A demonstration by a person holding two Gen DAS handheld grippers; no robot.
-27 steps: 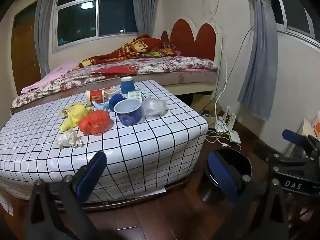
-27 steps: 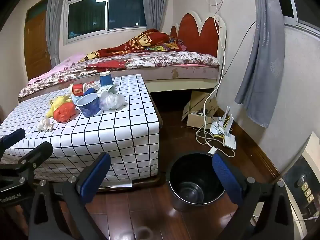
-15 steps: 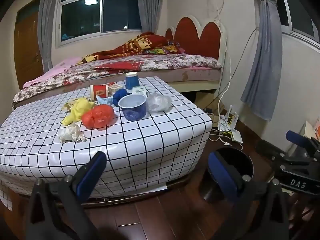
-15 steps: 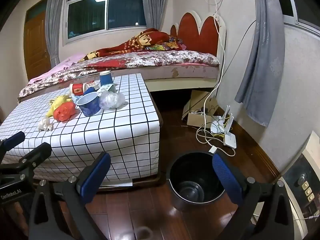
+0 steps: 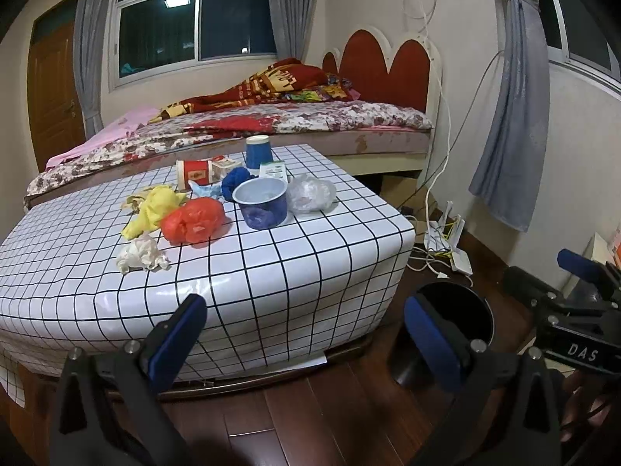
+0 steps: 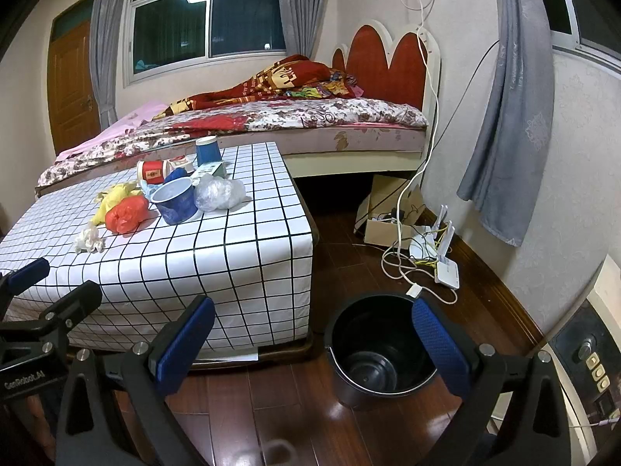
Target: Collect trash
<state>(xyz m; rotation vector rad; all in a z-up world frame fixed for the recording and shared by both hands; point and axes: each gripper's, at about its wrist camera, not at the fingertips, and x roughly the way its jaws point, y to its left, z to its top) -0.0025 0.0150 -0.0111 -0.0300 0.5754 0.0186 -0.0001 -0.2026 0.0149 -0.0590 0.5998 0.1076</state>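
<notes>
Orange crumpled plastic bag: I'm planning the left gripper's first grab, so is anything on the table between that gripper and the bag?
Mostly no. The left gripper hangs open off the near edge of the grid-patterned tablecloth. Only bare cloth lies before the orange crumpled plastic bag; the white crumpled tissue sits nearer, slightly left of that line.

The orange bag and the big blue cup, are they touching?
Apart. In the left wrist view, white tablecloth shows between the orange bag and the big blue cup; the right wrist view shows that gap too.
</notes>
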